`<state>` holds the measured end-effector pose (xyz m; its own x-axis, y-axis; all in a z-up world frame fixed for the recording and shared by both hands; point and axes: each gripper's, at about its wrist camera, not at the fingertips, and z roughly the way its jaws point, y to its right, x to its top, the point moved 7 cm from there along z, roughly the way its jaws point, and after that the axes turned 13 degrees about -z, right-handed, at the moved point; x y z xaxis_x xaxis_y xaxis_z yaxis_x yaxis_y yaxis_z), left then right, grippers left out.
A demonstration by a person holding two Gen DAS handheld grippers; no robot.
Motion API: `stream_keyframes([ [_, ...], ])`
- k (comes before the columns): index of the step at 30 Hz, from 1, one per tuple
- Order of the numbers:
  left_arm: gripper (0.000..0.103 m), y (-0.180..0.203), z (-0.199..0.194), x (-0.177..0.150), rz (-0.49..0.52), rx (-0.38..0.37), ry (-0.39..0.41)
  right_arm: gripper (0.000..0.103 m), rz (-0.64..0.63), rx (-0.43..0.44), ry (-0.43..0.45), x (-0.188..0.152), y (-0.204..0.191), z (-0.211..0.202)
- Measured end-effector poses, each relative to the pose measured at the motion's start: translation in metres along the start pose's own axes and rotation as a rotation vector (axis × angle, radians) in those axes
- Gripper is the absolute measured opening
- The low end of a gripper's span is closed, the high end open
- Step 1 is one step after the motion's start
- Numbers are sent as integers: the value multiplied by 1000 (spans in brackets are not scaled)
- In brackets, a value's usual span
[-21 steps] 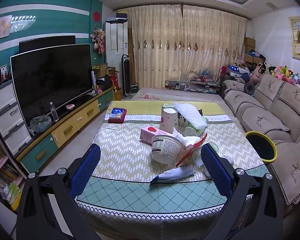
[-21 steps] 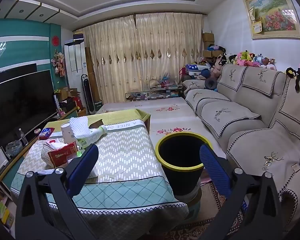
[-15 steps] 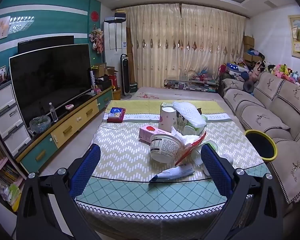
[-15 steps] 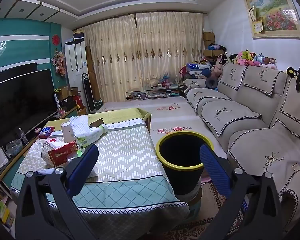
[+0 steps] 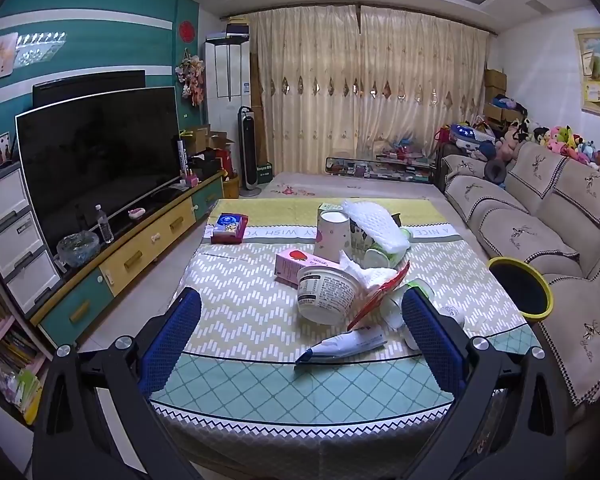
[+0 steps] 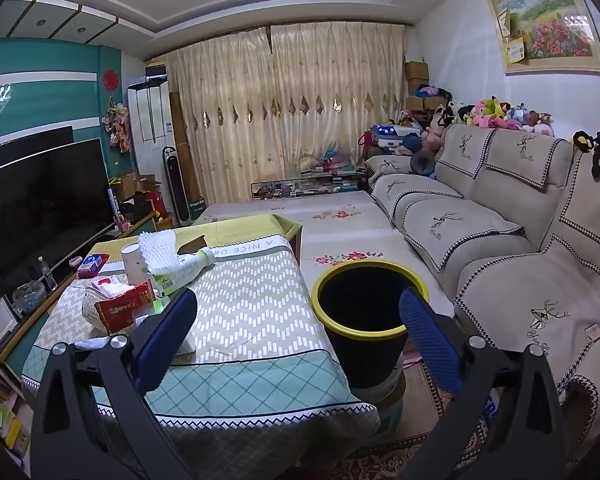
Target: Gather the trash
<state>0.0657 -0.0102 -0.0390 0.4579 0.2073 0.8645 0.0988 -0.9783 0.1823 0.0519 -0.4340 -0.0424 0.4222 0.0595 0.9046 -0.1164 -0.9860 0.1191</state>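
Left gripper (image 5: 300, 320): tilted somewhat downward over the near edge of the table (image 5: 236, 384), its blue-padded jaws spread wide apart with nothing between them.
Right gripper (image 6: 298, 320): also tilted somewhat downward, jaws spread wide and empty, framing the trash bin (image 6: 364, 320) from above and short of it.
Trash pile: lay heaped on the right half of the table, well ahead of the left gripper.
Tub (image 5: 327, 294): a white tub lay on its side at the front of the pile, its base toward the camera.
Tube (image 5: 342, 346): a squeezed tube lay flat nearest the left gripper, just in front of the tub.
Pink carton (image 5: 298, 266): lay flat, touching the tub from behind.
Paper cup (image 5: 332, 236): stood upside down farther back, beside a white foam net (image 5: 374, 226).
Red wrapper (image 5: 380, 294): leaned against the tub's right side.
Bottle (image 6: 186, 268): a white bottle lay on its side in the pile, seen from the right wrist view.
Trash bin: black with a yellow rim, stood on the floor between the table and the sofa (image 6: 480, 232), just beside the table's corner.
Small box (image 5: 229, 226): sat apart from the pile near the table's far left edge.
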Motion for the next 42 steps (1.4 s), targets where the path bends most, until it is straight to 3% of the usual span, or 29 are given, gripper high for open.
stream_keyframes([
  [42, 99, 4, 6, 0, 13, -4, -16, 97, 10, 11, -12, -16, -9, 15],
])
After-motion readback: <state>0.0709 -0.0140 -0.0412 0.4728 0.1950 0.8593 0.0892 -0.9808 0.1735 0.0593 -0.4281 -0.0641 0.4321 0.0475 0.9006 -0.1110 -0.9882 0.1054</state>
